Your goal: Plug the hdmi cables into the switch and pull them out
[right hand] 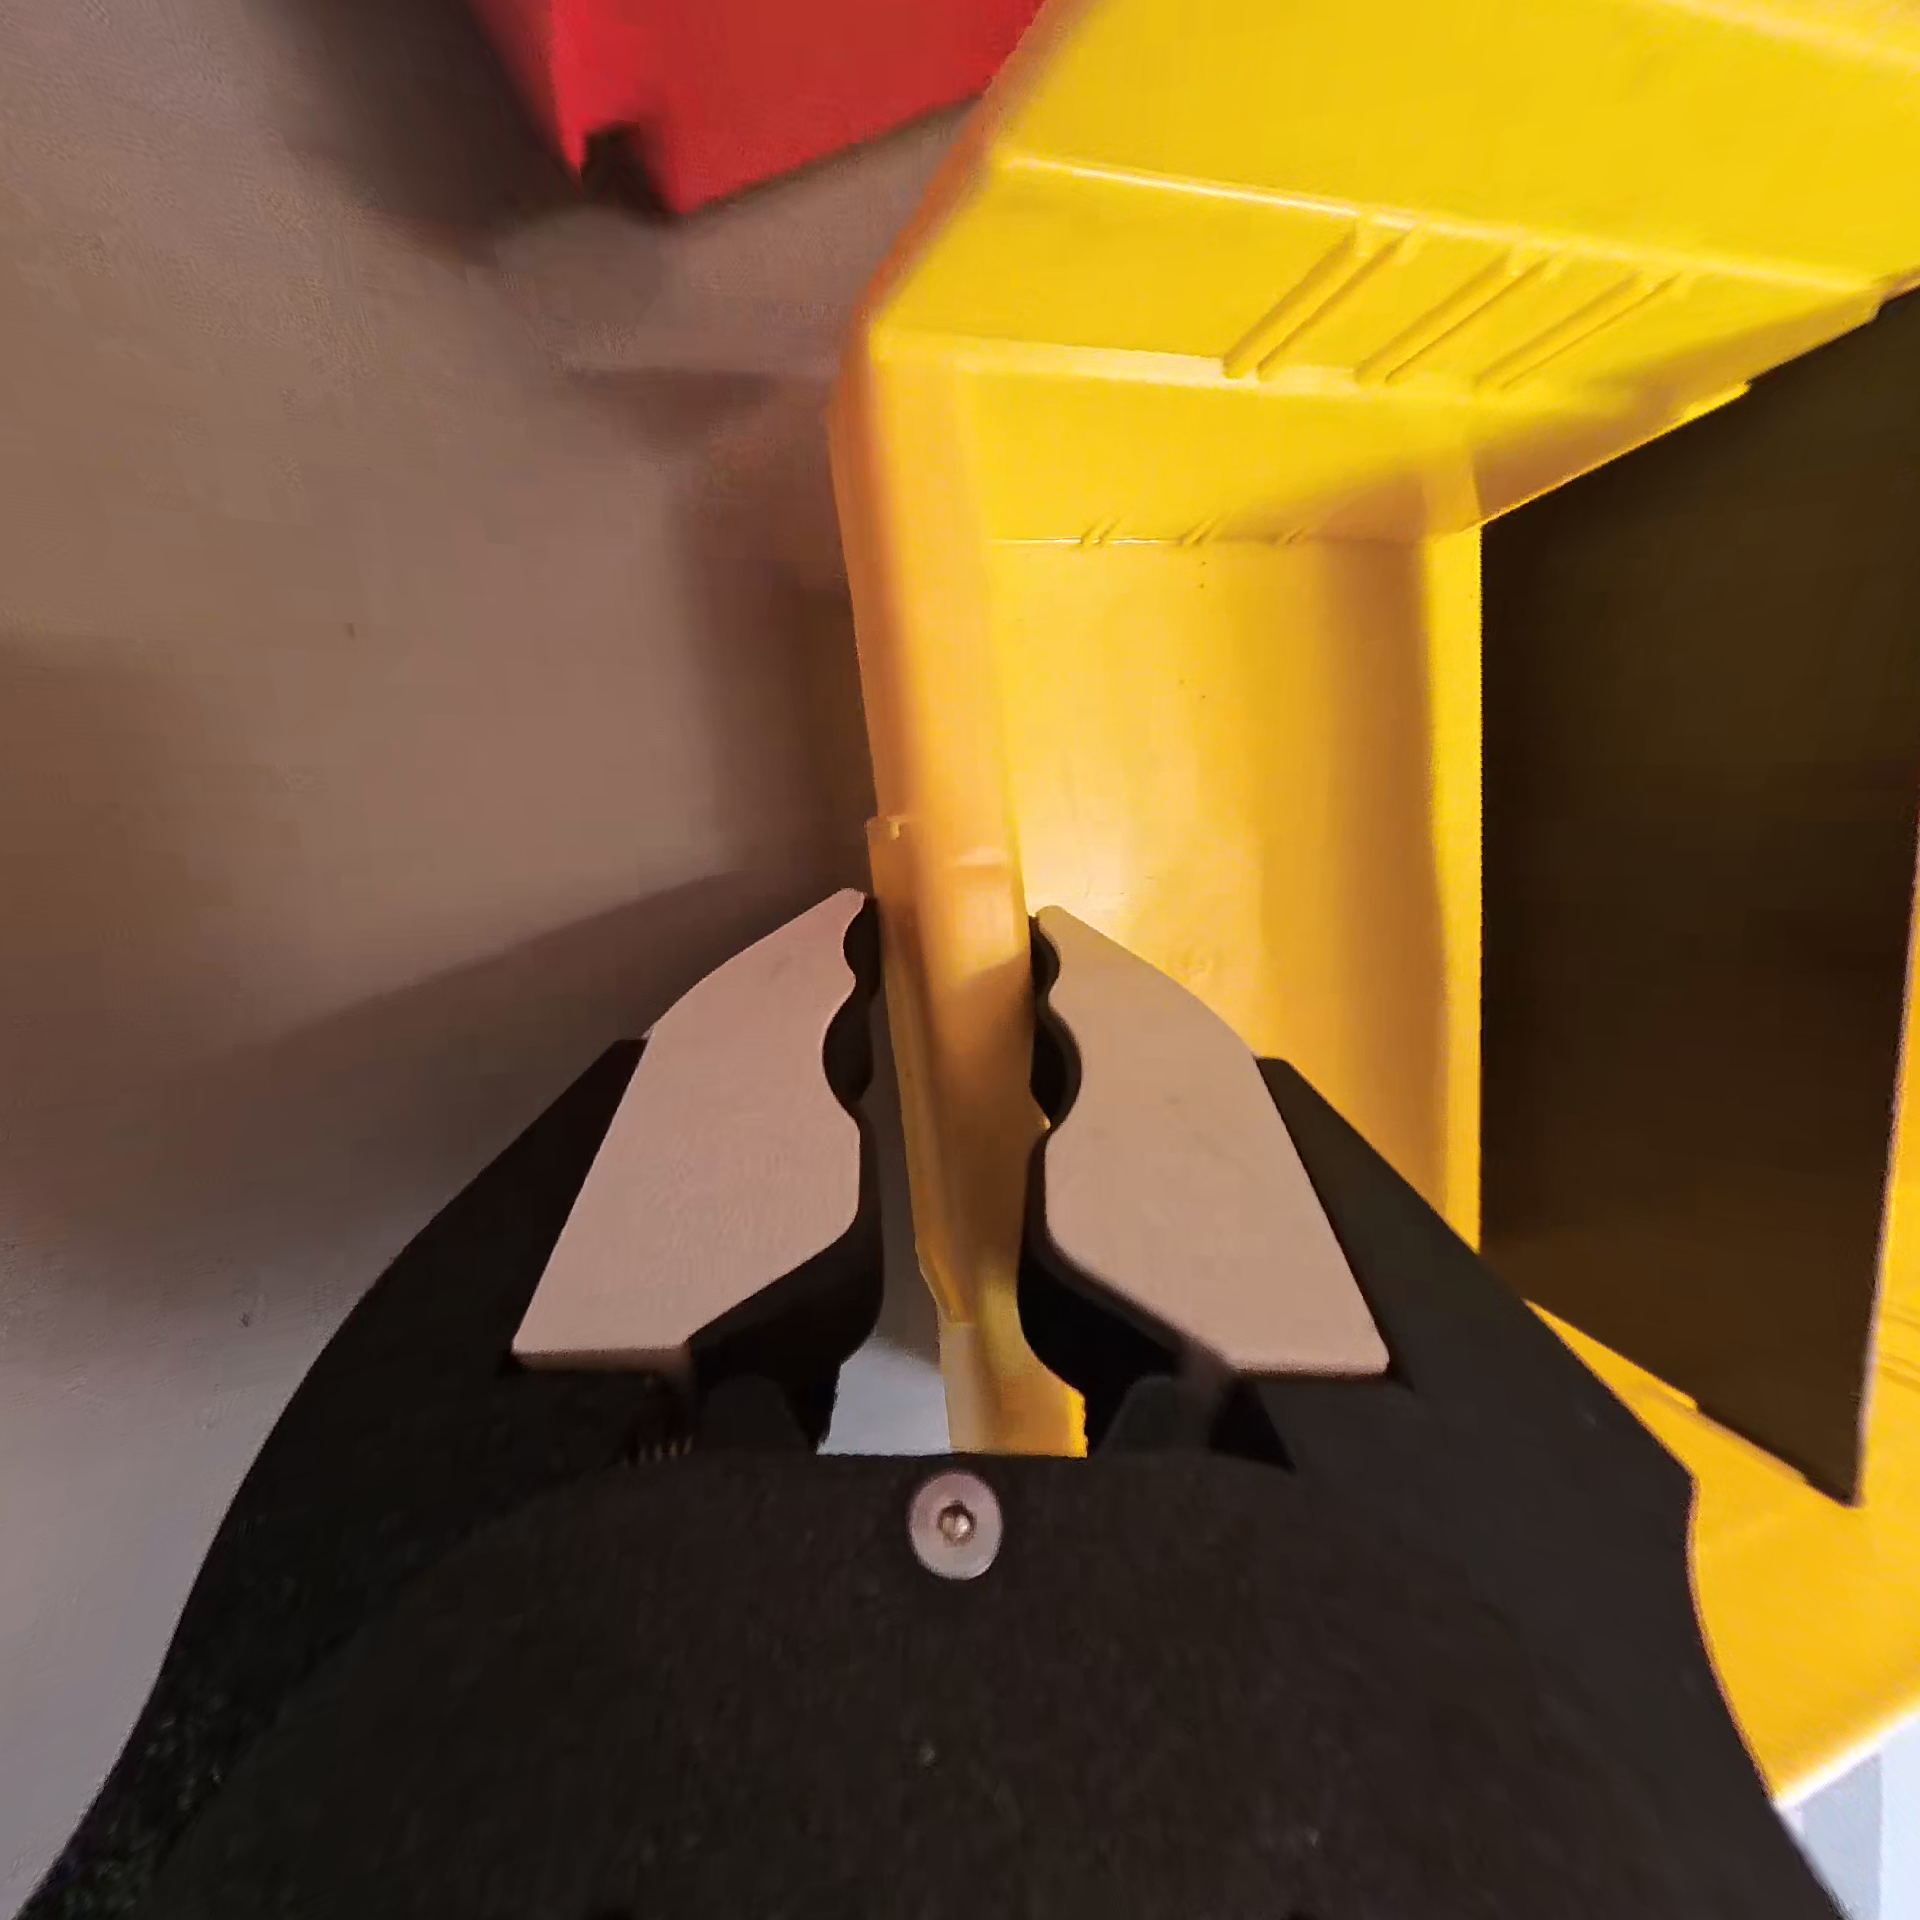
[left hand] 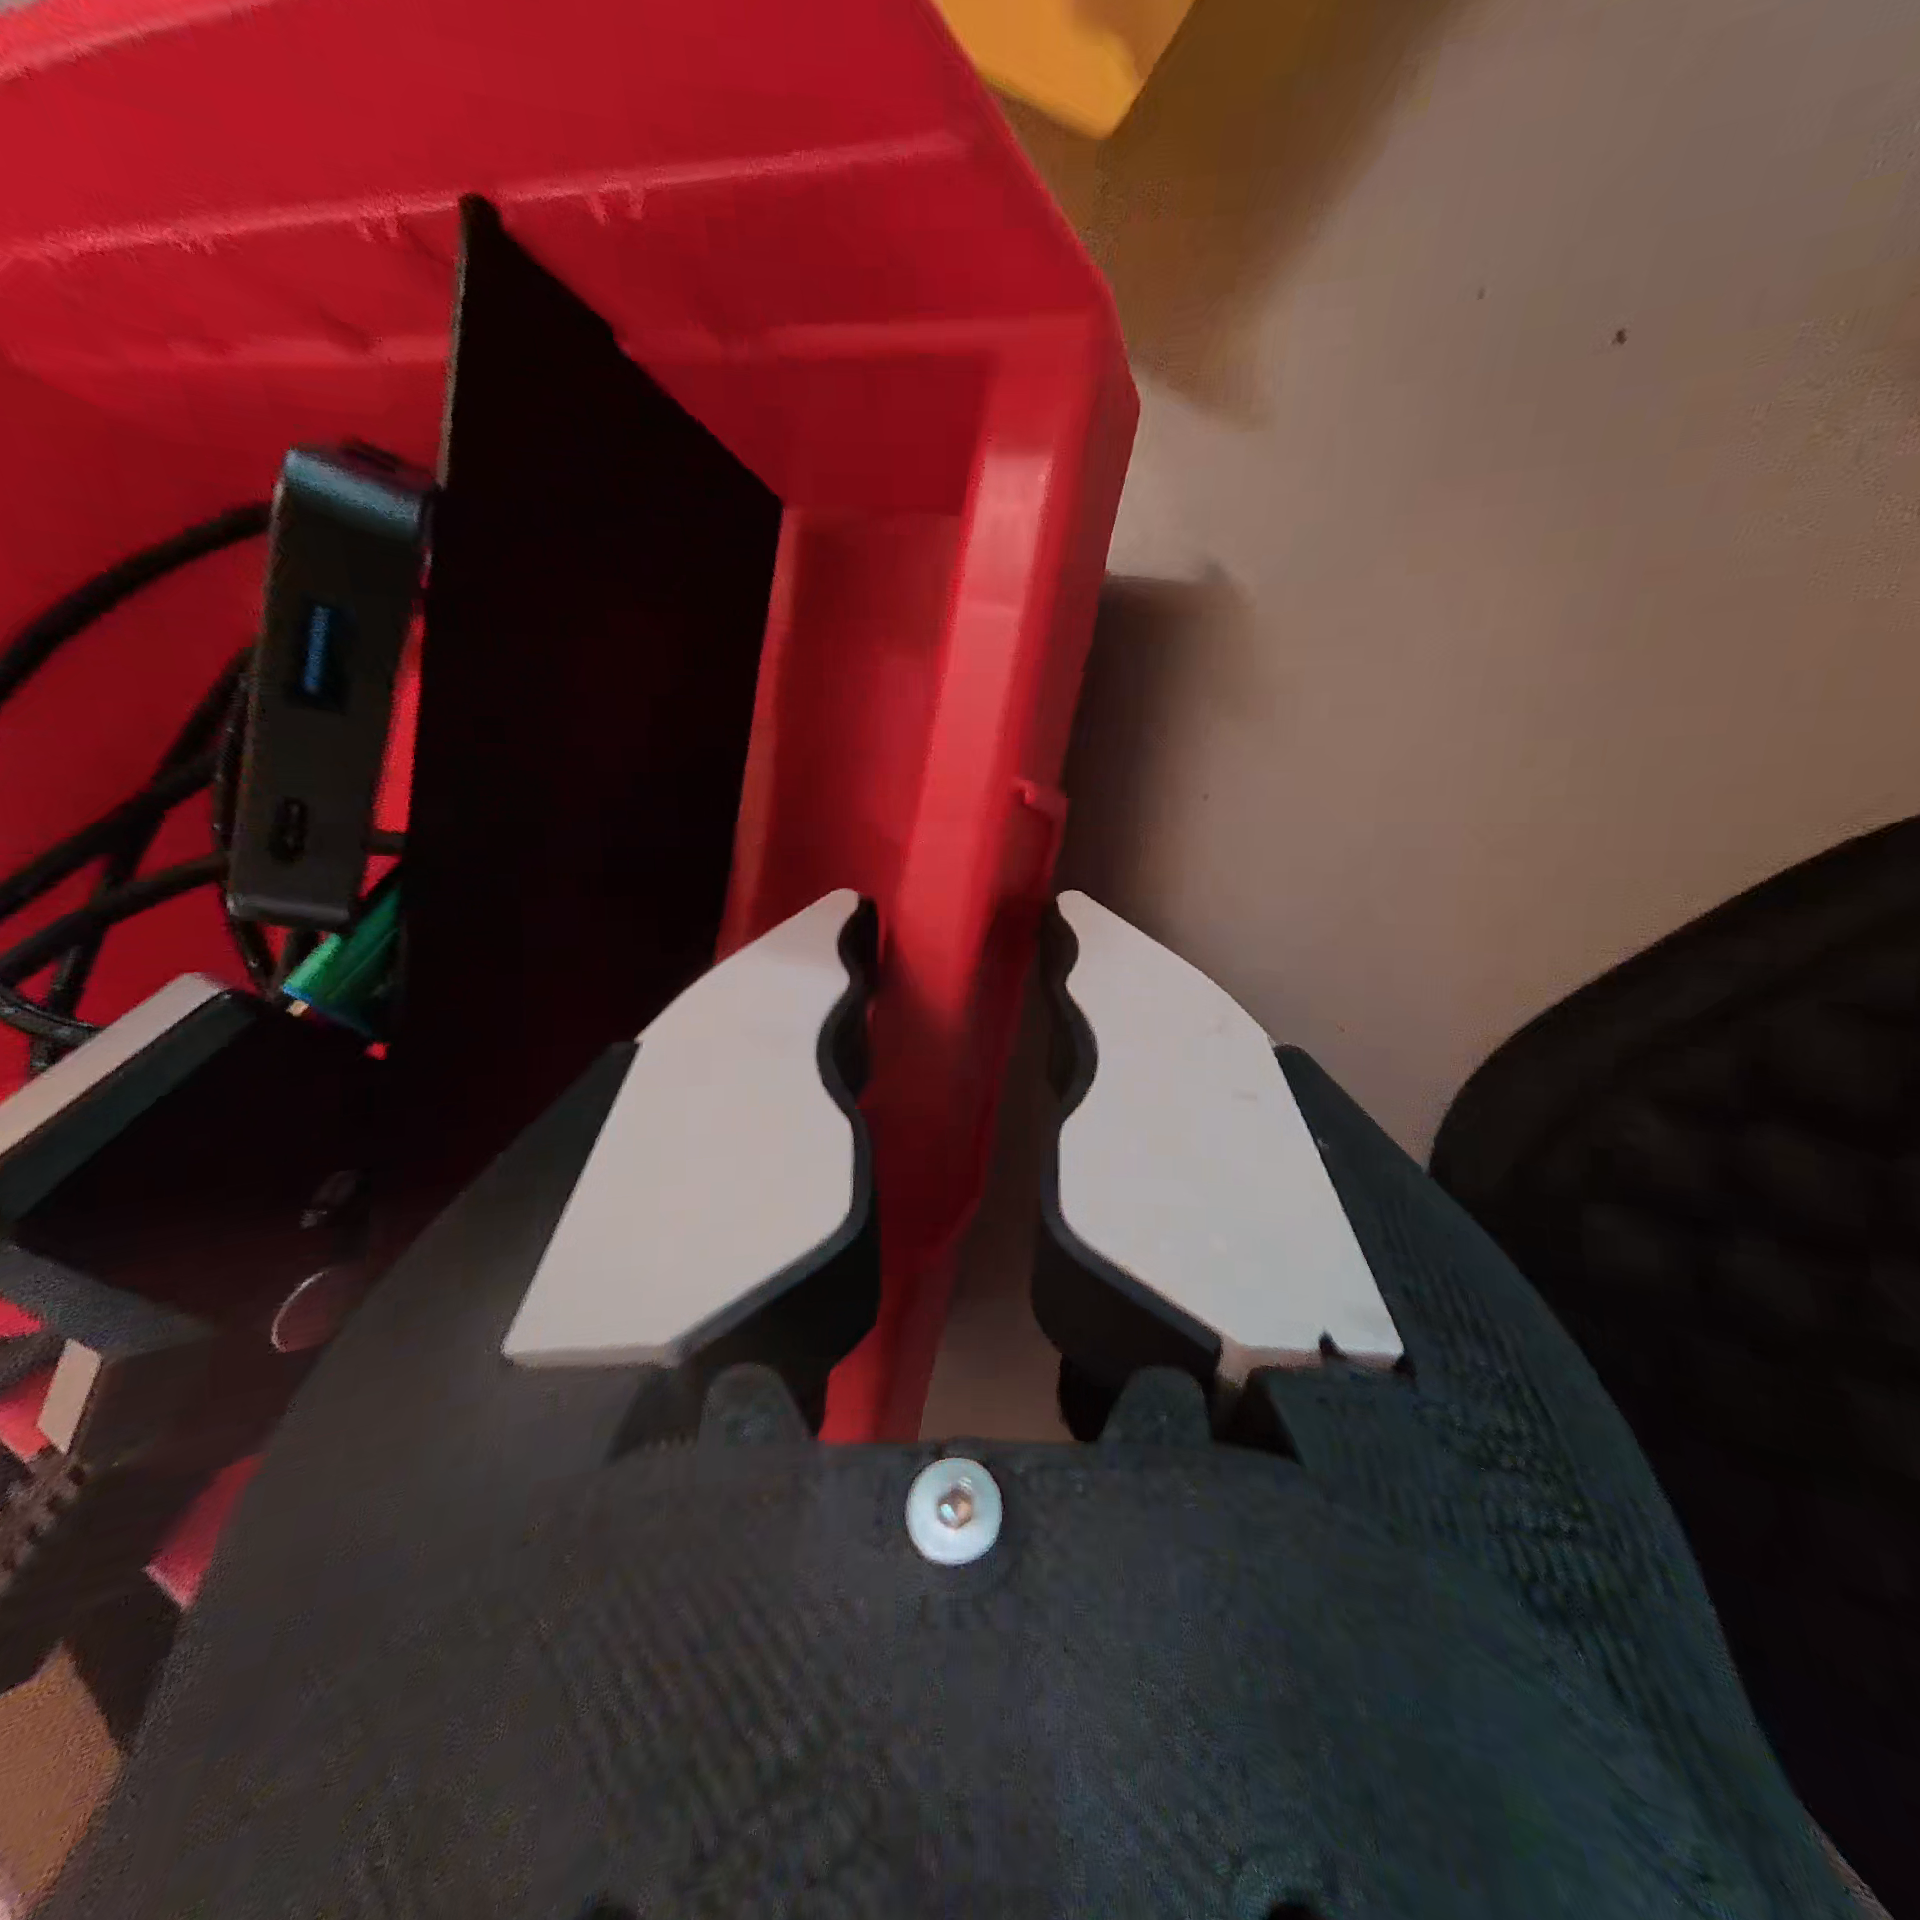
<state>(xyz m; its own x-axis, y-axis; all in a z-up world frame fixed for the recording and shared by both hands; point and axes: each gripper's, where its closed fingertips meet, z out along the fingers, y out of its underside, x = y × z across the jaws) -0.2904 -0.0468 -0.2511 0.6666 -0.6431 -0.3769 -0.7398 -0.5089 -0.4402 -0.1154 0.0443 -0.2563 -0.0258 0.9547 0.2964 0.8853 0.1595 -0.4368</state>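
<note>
Left tool point(left hand: 956, 914) clamps red bin point(left hand: 727, 312) wall; right tool point(right hand: 951, 920) clamps yellow bin point(right hand: 1195, 727) wall.

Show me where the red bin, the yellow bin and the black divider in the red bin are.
red bin point(left hand: 966, 582): left wrist view, its right side wall.
yellow bin point(right hand: 1174, 436): right wrist view, its top rim.
black divider point(left hand: 592, 665): left wrist view, middle of its flat face.

Left gripper point(left hand: 956, 925): black textured printed body, two pale grey fingers point(left hand: 727, 1122) with wavy black inner pads, one silver screw point(left hand: 954, 1512) with washer at centre. Right gripper point(right hand: 951, 925): same build, silver screw point(right hand: 954, 1525), small spring point(right hand: 657, 1446).
</note>
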